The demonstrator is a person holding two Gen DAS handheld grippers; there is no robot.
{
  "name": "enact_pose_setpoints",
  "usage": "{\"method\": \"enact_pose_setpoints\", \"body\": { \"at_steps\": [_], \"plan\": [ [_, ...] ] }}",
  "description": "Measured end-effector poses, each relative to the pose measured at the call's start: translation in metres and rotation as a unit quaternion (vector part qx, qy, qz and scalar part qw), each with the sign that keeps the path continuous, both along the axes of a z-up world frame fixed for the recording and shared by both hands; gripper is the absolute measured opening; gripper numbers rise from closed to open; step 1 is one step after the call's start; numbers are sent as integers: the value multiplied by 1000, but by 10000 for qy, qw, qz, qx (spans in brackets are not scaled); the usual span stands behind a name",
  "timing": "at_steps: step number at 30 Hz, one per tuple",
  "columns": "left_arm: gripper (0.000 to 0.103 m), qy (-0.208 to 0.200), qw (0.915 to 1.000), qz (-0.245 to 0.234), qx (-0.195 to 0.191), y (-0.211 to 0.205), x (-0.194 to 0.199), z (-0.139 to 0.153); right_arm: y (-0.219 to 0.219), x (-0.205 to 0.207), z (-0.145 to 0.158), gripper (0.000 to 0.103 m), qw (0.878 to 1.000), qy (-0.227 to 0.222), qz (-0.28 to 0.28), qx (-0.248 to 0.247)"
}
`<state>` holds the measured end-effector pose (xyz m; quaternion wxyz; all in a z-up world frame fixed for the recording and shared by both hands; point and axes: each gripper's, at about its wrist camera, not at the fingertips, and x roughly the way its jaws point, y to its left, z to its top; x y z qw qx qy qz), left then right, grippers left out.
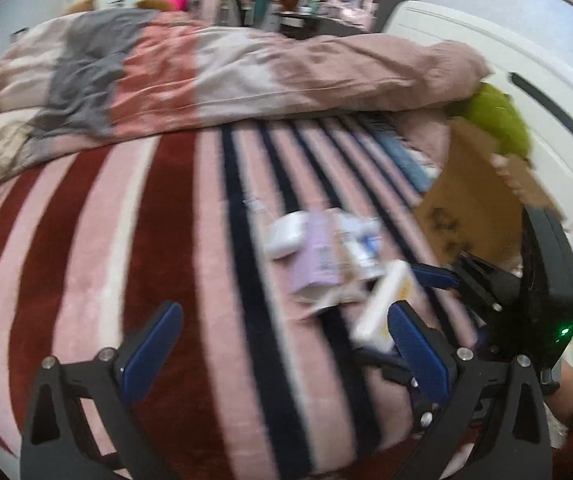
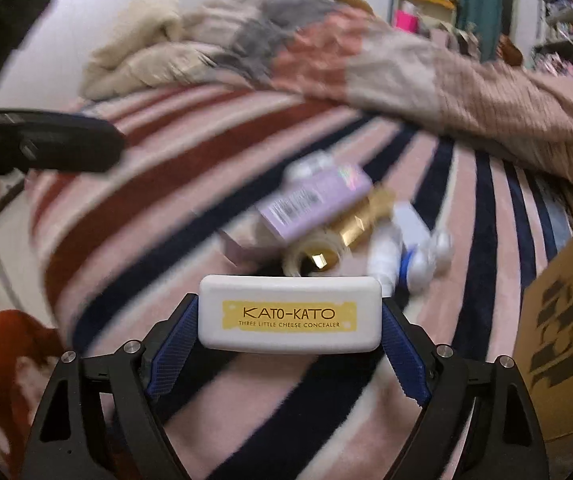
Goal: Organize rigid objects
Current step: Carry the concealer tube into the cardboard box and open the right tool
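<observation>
A white concealer case (image 2: pixel 289 312) with a yellow label reading KATO-KATO sits crosswise between the blue pads of the right gripper (image 2: pixel 289 334), its two short ends against the pads, so the wide-set fingers hold it just above the striped blanket (image 2: pixel 134 216). From the left wrist view the same case (image 1: pixel 384 306) appears tilted, with the right gripper (image 1: pixel 414 292) reaching in from the right. Just beyond the case lies a small heap of things on the blanket: a lilac box (image 2: pixel 314 202) with a barcode, a gold piece (image 2: pixel 360 218) beneath it, a cream-coloured roll (image 2: pixel 312 258) near the case, and a white bottle with a blue band (image 2: pixel 402 252) to the right. A brown cardboard box (image 2: pixel 566 320) with dark printing stands at the right edge, close to the heap. The left gripper (image 1: pixel 282 344) hangs over the pink, red and dark stripes on the near left, its blue pads spread wide with nothing between them. At the far side a rumpled quilt (image 1: pixel 214 76) in pink, grey and cream is piled across the bed, and a green plush thing (image 1: pixel 494 116) shows behind the cardboard box.
</observation>
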<state>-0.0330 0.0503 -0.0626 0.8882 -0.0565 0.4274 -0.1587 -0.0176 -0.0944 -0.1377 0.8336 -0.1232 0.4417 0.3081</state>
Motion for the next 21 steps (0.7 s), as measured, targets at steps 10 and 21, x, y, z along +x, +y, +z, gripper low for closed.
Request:
{"method": "enact_pose_setpoints", "body": {
  "at_steps": [10, 21],
  "plan": [
    [30, 71, 9853, -1536, -750, -91, 29, 80, -32, 1, 121, 85, 9900, -919, 629, 867],
    [29, 768, 9553, -2760, -730, -242, 116, 81, -164, 43, 148, 85, 9955, -684, -585, 286]
  ]
}}
